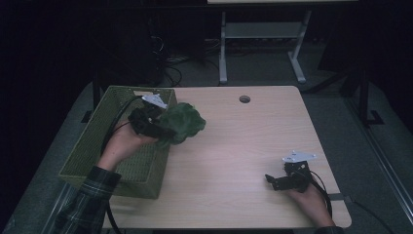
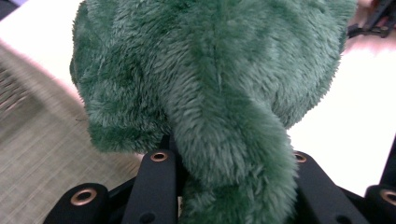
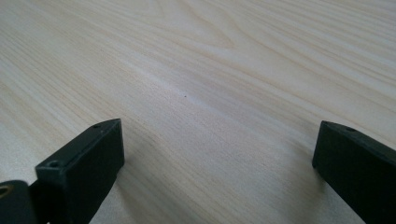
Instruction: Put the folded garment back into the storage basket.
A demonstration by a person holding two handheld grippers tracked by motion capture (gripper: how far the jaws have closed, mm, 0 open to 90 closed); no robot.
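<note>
A dark green plush toy (image 1: pixel 182 123) hangs in the air over the right rim of a green woven basket (image 1: pixel 92 141) at the table's left. My left gripper (image 1: pixel 163 130) is shut on it; in the left gripper view the fur (image 2: pixel 210 84) bulges up from between the two black jaws and hides their tips. My right gripper (image 1: pixel 272 181) rests low at the table's front right, its jaws wide apart over bare wood (image 3: pixel 205 102) with nothing between them.
The light wooden table (image 1: pixel 243 146) has a round cable hole (image 1: pixel 244 99) near its far edge. Cables and the white legs of another desk (image 1: pixel 223 53) stand on the dark floor behind. The other gripper shows far off at the top right of the left gripper view (image 2: pixel 373 21).
</note>
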